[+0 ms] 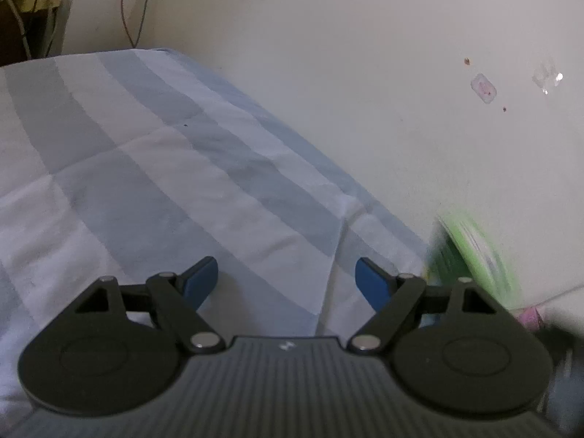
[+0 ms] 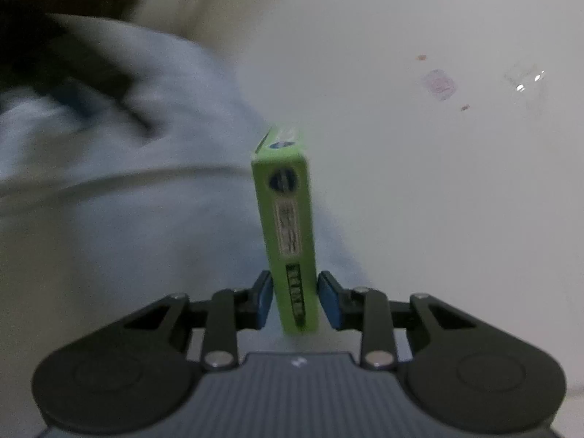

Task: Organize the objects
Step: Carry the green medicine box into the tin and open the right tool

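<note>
One green box (image 2: 288,233) in right tongs (image 2: 295,301)

1. The left gripper (image 1: 286,279) has its jaws spread wide with nothing between them; ahead lies flat striped bedsheet (image 1: 153,168), offering open passage.
2. To the right, the cream wall (image 1: 365,73) runs along the bed's edge and limits sideways room.
3. A blurred green box (image 1: 471,252) stands just beside the left gripper's right finger.
4. The right gripper (image 2: 295,301) is filled by that green box (image 2: 288,219), close to the wall.
</note>
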Available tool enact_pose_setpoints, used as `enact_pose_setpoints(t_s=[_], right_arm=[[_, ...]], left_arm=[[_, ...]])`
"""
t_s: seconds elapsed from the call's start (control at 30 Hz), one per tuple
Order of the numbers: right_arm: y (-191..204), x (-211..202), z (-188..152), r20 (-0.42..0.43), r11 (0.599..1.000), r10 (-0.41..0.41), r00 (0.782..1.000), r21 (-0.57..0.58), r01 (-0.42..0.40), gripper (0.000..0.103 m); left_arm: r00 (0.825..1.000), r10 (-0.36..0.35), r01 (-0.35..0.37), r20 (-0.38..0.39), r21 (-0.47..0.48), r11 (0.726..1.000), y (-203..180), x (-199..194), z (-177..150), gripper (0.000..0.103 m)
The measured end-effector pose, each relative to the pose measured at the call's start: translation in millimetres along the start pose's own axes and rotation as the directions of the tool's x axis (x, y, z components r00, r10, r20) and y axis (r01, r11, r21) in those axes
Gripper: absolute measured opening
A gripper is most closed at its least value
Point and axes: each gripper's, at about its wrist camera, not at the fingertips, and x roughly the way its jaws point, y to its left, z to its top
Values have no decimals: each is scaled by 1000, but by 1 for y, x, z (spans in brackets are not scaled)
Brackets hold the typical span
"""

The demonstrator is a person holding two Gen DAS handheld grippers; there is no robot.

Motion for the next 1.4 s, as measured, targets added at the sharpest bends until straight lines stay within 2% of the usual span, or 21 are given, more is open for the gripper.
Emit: enact_pose_setpoints(t_s=[0.1,0.17,0.2,0.23,0.3,0.4,0.47,0.57,0.63,0.77,0.83,0.93,0.97,1.0,1.03,1.07,1.1,1.13,1.2,1.27,1.4], right_arm=[[30,-46,-33,0,1000,15,1000,16,-15,30],[31,-74,-51,2,985,111,994,130,-110,30],[32,-88,-61,8,972,151,989,179,-150,39],[34,-100,-70,14,965,149,989,215,-149,49],[35,-120,-87,31,949,131,991,285,-134,50],[31,-146,-117,48,897,129,991,420,-137,52],[28,-158,-135,41,865,100,994,490,-107,55],[22,-172,-155,14,830,41,999,556,-42,61],[14,-173,-164,5,813,27,1000,582,-25,74],[13,-171,-180,18,798,35,999,601,-39,77],[12,-166,-181,34,785,70,997,615,-76,77],[15,-145,-173,63,772,119,991,621,-133,81],[14,-136,-171,62,766,128,990,628,-138,81],[11,-128,-171,66,747,137,988,648,-147,75],[5,-126,-168,83,731,140,987,663,-160,63],[1,-125,-165,99,721,138,986,672,-168,61],[2,-124,-165,103,719,113,988,678,-153,55],[0,-127,-165,110,719,95,989,680,-145,53],[-9,-138,-170,151,704,60,987,694,-149,52],[-21,-153,-179,198,686,20,980,710,-158,52],[-47,-188,-195,251,660,-110,962,742,-118,53]], left_arm=[[998,-53,53,-16,-17,998,2,-1,1,83],[993,-114,113,-36,-7,994,-2,-3,1,83],[989,-142,143,-39,12,990,-6,-6,0,83],[987,-159,161,-35,36,986,-10,-9,-2,83],[985,-173,175,-24,91,980,-19,-13,-5,83],[984,-177,180,-28,162,970,-31,-15,-13,83],[975,-213,220,-57,199,955,-38,-14,-18,83],[948,-291,314,-125,242,918,-54,-14,-29,83],[918,-350,391,-186,291,873,-70,-19,-40,83],[868,-406,491,-285,374,787,-100,-21,-63,84],[855,-399,513,-332,415,752,-112,-18,-75,87],[865,-337,491,-372,484,724,-121,-9,-95,86],[851,-333,508,-406,479,716,-122,-5,-101,87],[853,-342,511,-395,499,700,-122,-10,-106,83],[829,-358,547,-429,493,677,-124,-12,-109,74],[824,-355,551,-442,479,683,-126,-16,-109,72],[833,-345,537,-433,485,690,-128,-21,-109,67],[838,-351,534,-418,493,688,-130,-29,-107,65],[835,-384,545,-393,500,673,-135,-46,-102,64],[824,-427,567,-373,509,648,-149,-63,-97,64],[799,-491,598,-347,542,591,-196,-82,-101,68]])
